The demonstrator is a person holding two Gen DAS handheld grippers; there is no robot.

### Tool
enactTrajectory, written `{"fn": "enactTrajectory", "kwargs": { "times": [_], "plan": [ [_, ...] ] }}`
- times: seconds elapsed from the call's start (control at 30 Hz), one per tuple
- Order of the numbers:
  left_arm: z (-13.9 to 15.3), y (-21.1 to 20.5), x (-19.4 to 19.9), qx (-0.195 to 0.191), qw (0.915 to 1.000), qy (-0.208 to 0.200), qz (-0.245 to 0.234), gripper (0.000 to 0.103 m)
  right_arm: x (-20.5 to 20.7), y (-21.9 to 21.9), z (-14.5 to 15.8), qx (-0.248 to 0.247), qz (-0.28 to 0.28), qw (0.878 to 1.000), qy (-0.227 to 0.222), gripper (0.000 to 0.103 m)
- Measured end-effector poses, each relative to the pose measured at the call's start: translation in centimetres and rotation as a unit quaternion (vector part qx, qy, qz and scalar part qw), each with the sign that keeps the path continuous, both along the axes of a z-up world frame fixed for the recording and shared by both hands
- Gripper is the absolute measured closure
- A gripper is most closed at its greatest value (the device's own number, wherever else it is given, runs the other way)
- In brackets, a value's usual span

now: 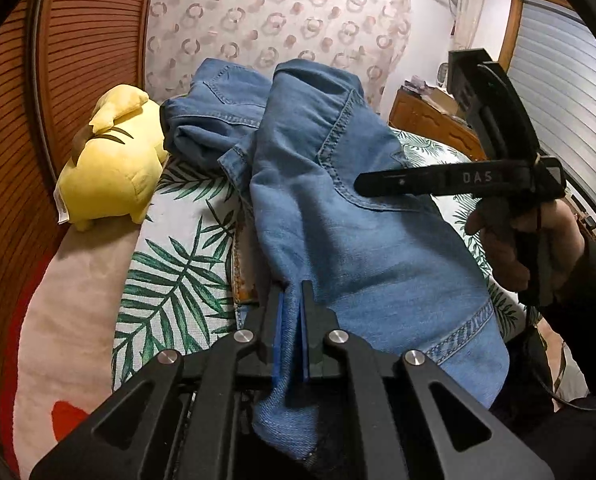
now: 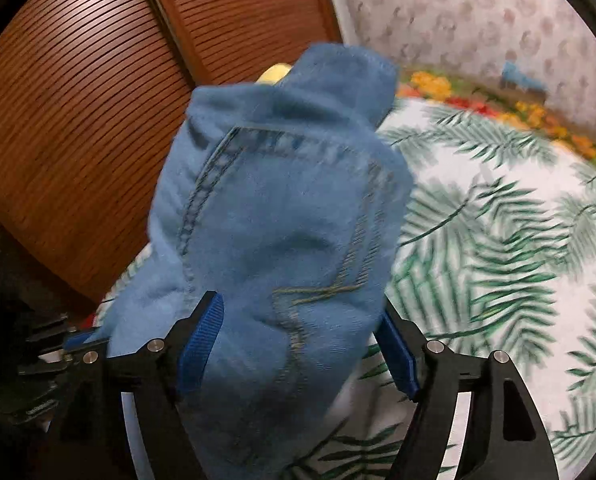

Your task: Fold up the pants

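Observation:
Blue denim pants (image 1: 338, 220) lie bunched on the leaf-print bedcover (image 1: 169, 280), with the waistband and pockets at the far end. My left gripper (image 1: 293, 294) is shut on a fold of a leg near the hem, and the cloth hangs down behind its blue pads. A person's hand holds my right gripper to the right, one of its fingers (image 1: 382, 184) resting over the denim. In the right wrist view the pants (image 2: 277, 200) fill the middle. My right gripper (image 2: 300, 352) stands open wide there, with a pocket area of loose denim between the spread pads.
A yellow plush toy (image 1: 113, 160) sits at the left against a slatted wooden door (image 1: 77, 60). A patterned curtain (image 1: 277, 8) hangs behind the bed. At the back right is a wooden dresser (image 1: 430, 120). A pink and red cushion (image 1: 65, 320) lies at the near left.

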State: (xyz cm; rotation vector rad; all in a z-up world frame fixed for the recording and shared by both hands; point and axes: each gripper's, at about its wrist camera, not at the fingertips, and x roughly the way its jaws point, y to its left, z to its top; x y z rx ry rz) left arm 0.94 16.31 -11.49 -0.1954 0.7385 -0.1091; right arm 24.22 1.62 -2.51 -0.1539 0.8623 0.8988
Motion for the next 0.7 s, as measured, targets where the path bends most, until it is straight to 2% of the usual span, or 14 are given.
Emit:
{"fn": "enactTrajectory", "kwargs": {
  "times": [0.3, 0.4, 0.47, 0.53, 0.7],
  "plan": [
    [0.0, 0.2, 0.1, -0.003, 1.0000, 0.000, 0.000, 0.095, 1.8, -0.3, -1.0, 0.017, 0.012, 1.000, 0.019, 0.029],
    [0.0, 0.1, 0.1, -0.003, 1.0000, 0.000, 0.000, 0.095, 1.7, -0.5, -1.0, 0.028, 0.020, 0.999, 0.021, 0.042],
    [0.0, 0.0, 0.1, -0.001, 1.0000, -0.001, 0.000, 0.095, 1.2, -1.2, -0.7, 0.041, 0.021, 0.999, 0.023, 0.065],
    [-0.1, -0.1, -0.1, 0.000, 1.0000, -0.005, 0.000, 0.095, 0.5, -1.8, 0.3, 0.055, 0.028, 0.998, 0.017, 0.077],
    [0.3, 0.3, -0.6, -0.023, 0.9995, -0.022, 0.007, 0.097, -2.5, -2.3, 3.6, 0.074, 0.049, 0.996, -0.033, 0.083]
  ]
}}
